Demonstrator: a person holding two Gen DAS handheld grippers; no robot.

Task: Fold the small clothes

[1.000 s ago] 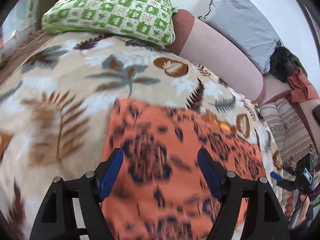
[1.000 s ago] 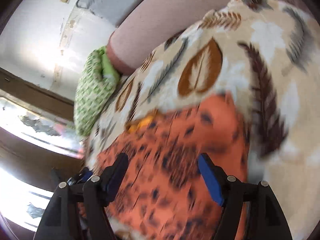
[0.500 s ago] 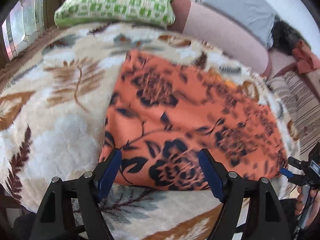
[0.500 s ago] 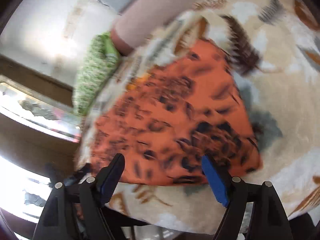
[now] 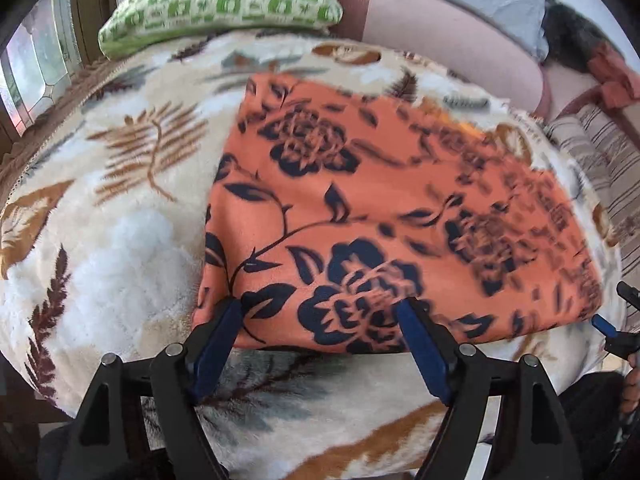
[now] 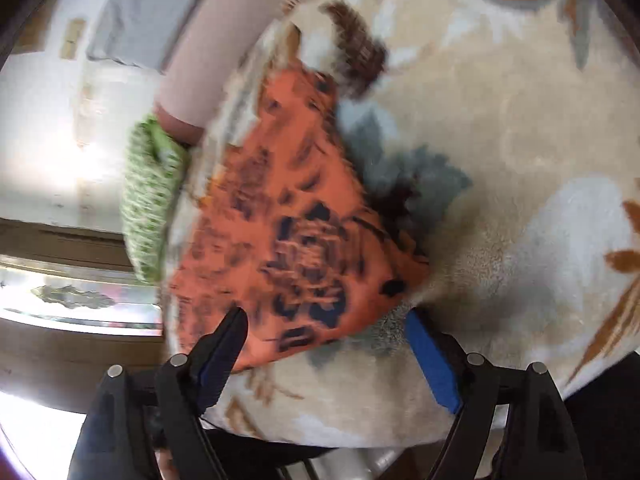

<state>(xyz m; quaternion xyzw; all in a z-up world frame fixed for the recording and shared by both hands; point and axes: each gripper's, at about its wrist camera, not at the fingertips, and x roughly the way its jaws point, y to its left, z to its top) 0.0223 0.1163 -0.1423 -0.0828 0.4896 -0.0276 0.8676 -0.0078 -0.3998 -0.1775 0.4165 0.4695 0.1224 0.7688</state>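
Now that both cameras have drawn back to the near hem, the orange floral garment (image 5: 384,216) lies flat on the leaf-print blanket (image 5: 120,240), with the left gripper (image 5: 320,312) and right gripper (image 6: 326,320) spread empty, poised to grasp.

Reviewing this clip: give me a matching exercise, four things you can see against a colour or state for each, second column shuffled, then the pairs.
Things:
1. orange cloth
2. pillow
3. blanket
4. left gripper

Descriptions:
A. green and white checks
B. cream plush with leaf print
C. jaws apart, holding nothing
D. lying flat, dark flower print

Pairs: 1-D, 2-A, 3-B, 4-C
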